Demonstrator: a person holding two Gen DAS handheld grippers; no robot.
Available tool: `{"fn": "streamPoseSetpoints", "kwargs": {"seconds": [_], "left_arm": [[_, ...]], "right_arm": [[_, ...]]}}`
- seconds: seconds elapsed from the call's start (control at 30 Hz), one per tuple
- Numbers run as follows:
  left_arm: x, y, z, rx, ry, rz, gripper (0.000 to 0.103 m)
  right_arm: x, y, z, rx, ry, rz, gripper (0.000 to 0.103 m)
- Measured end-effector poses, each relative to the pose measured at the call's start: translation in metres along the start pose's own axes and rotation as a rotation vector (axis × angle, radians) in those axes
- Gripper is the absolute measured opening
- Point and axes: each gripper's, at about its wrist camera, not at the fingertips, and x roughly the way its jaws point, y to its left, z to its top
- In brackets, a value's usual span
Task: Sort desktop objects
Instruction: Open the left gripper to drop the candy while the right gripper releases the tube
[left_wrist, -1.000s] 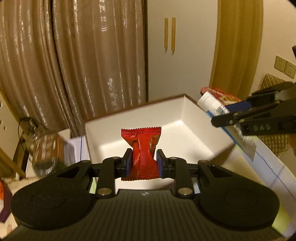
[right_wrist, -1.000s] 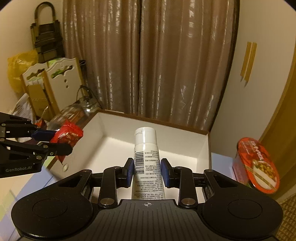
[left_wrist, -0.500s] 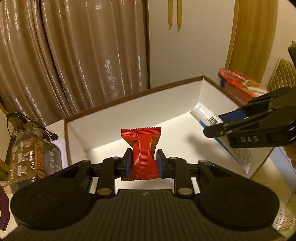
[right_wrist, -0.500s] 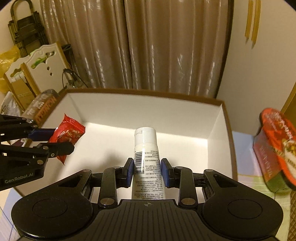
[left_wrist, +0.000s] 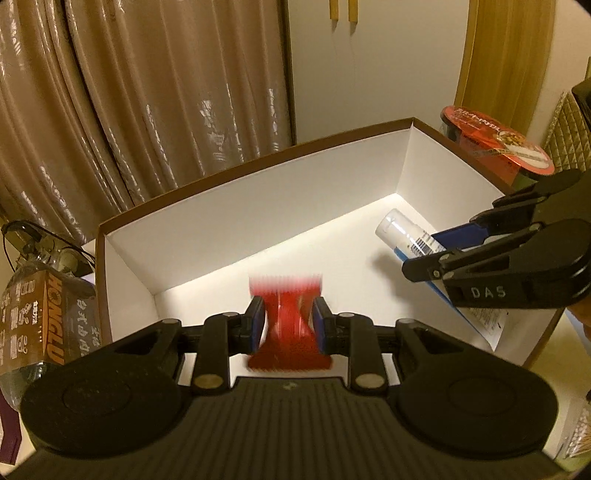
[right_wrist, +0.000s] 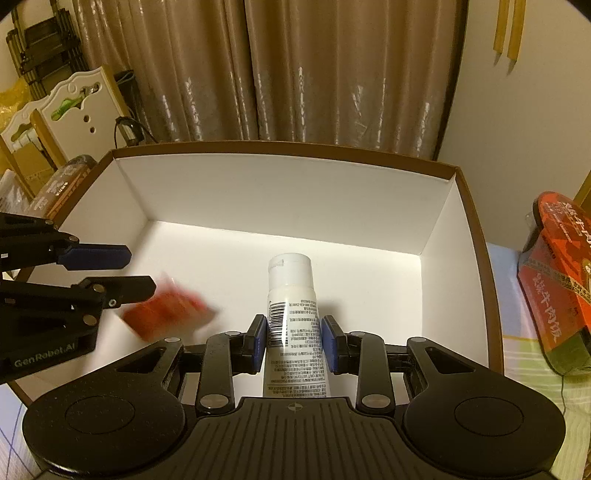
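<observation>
A white box with a brown rim (left_wrist: 258, 155) (right_wrist: 280, 147) lies open below both grippers. My left gripper (left_wrist: 289, 321) has opened a little, and the red snack packet (left_wrist: 286, 325) is blurred, slipping down between its pads. In the right wrist view the packet (right_wrist: 166, 314) is a red blur falling below the left gripper (right_wrist: 129, 271) over the box floor. My right gripper (right_wrist: 293, 341) has its pads apart beside the white tube (right_wrist: 291, 314), which points into the box; the tube also shows in the left wrist view (left_wrist: 410, 236).
A red-lidded instant food bowl (left_wrist: 498, 136) (right_wrist: 557, 273) stands right of the box. A plastic bottle with a brown label (left_wrist: 40, 314) lies left of it. Curtains and a wall stand behind. A white chair back (right_wrist: 70, 110) is at the far left.
Both grippers have moved down into the box. The left pads have spread and the red packet is dropping out. The right pads have also parted around the tube.
</observation>
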Motion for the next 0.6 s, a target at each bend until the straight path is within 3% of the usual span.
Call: {"fn": "streamPoseSetpoints", "kwargs": {"seconds": [0.6], "left_arm": [[-0.009,0.006,0.000,-0.016,-0.028,0.009,0.026]], "right_arm": [[0.017,0.012,0.004,-0.036,0.038,-0.013,0.031]]}}
